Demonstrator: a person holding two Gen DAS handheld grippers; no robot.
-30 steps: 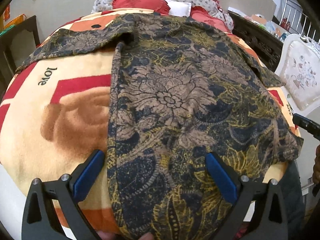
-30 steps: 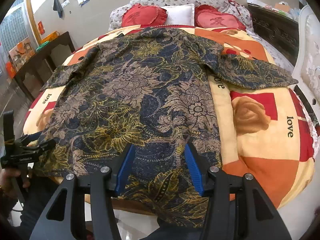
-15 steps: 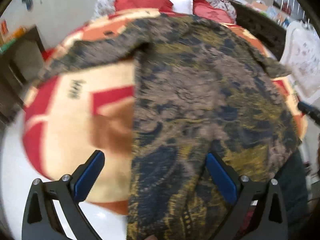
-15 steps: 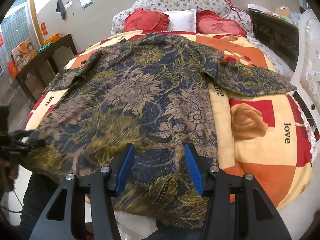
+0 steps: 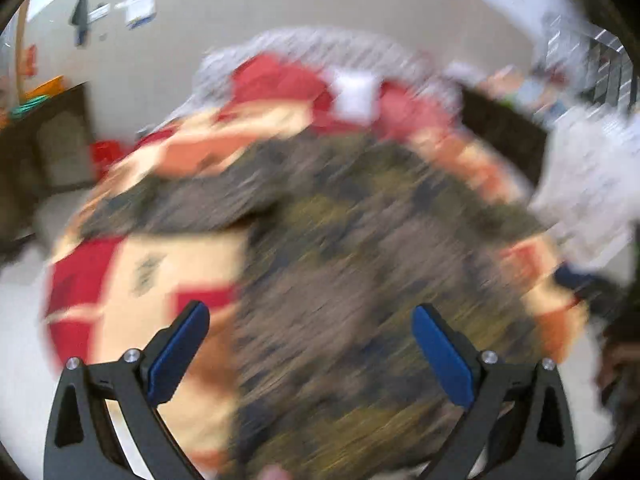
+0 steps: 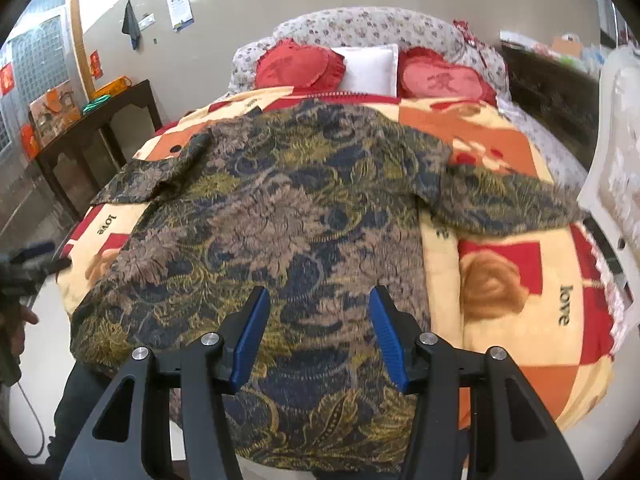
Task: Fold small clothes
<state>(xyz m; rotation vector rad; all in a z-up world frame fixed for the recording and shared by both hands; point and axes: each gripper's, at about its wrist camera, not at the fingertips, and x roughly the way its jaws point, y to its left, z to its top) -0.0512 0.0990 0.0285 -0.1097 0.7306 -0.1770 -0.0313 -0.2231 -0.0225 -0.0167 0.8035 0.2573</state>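
Observation:
A dark floral short-sleeved shirt point(image 6: 280, 220) lies spread flat on the bed's red, orange and cream blanket point(image 6: 520, 280), sleeves out to both sides and hem hanging over the near edge. My right gripper point(image 6: 320, 300) hovers open above the hem, nothing between its blue pads. The left wrist view is heavily blurred. In it the shirt point(image 5: 360, 280) fills the middle, and my left gripper point(image 5: 310, 320) stands wide open above its left side, holding nothing. The left gripper point(image 6: 32, 258) also shows at the right wrist view's left edge, off the shirt.
Two red heart cushions point(image 6: 300, 66) and a white pillow point(image 6: 368, 68) lie at the head of the bed. A dark side table point(image 6: 92, 128) stands left, a white chair point(image 6: 616, 160) and a dark cabinet point(image 6: 548, 92) right. Dark trouser legs point(image 6: 80, 400) show below the bed's near edge.
Both grippers have risen away from the bed, the left one more, so the bed looks smaller and the left view is blurred. The shirt lies as before. Both jaws stay open.

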